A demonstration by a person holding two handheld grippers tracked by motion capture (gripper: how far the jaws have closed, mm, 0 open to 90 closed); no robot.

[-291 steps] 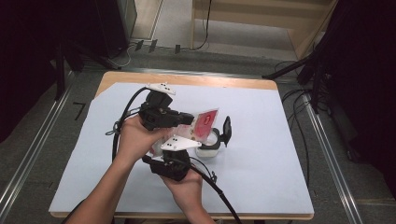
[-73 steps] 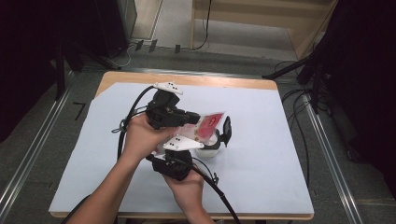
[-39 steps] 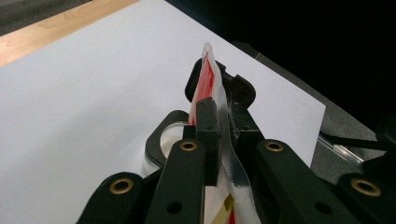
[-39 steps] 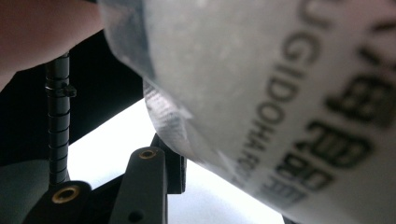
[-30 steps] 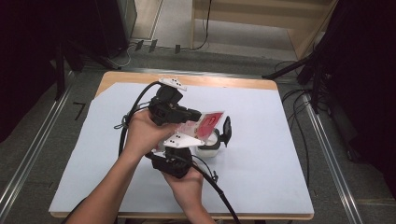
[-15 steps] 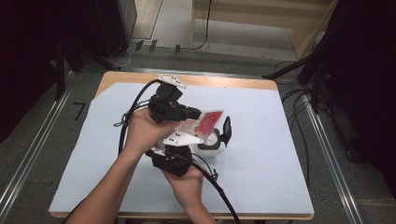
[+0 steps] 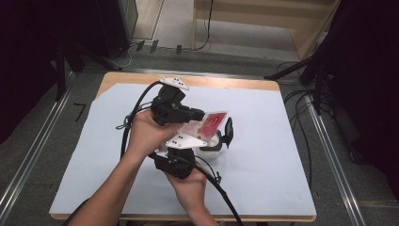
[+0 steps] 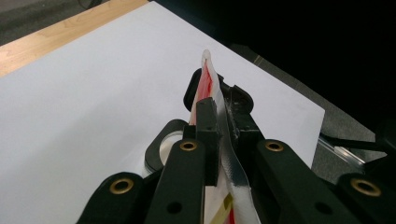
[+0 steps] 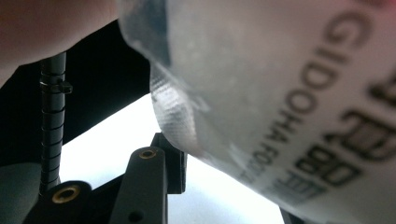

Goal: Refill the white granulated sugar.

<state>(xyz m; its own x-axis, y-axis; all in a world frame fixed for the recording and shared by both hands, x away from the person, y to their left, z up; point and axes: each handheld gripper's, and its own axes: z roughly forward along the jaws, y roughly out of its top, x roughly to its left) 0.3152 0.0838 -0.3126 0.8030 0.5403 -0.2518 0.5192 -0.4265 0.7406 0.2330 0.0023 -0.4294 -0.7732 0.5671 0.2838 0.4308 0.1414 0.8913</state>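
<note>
Nearest the person, the right tongs (image 7: 214, 143) stood partly open around a small white cup (image 7: 211, 149) at the middle of the counter (image 7: 263, 155), the black jaws seeming to bracket its sides; whether the pads actually pressed on it could not be told, since the packet hid the rim in the right gripper view. Just above it, the left tongs (image 7: 200, 114) were pinched nearly shut on a red-and-white packet (image 7: 212, 121), and the left gripper view showed the thin sachet (image 8: 208, 88) clamped edge-on between the pads, held tilted directly over the cup (image 8: 164, 148). Printed film of the packet (image 9: 289, 93) hung close before the right gripper's camera. Judging from this, the picking-up and positioning looked done: packet gripped, cup steadied beneath. What seemed left was the emptying itself; no contents could be seen falling, and whether the packet's far end was already torn open was not clear. Farther off, the counter's wooden edge (image 7: 226, 81) and the floor beyond lay untouched
</note>
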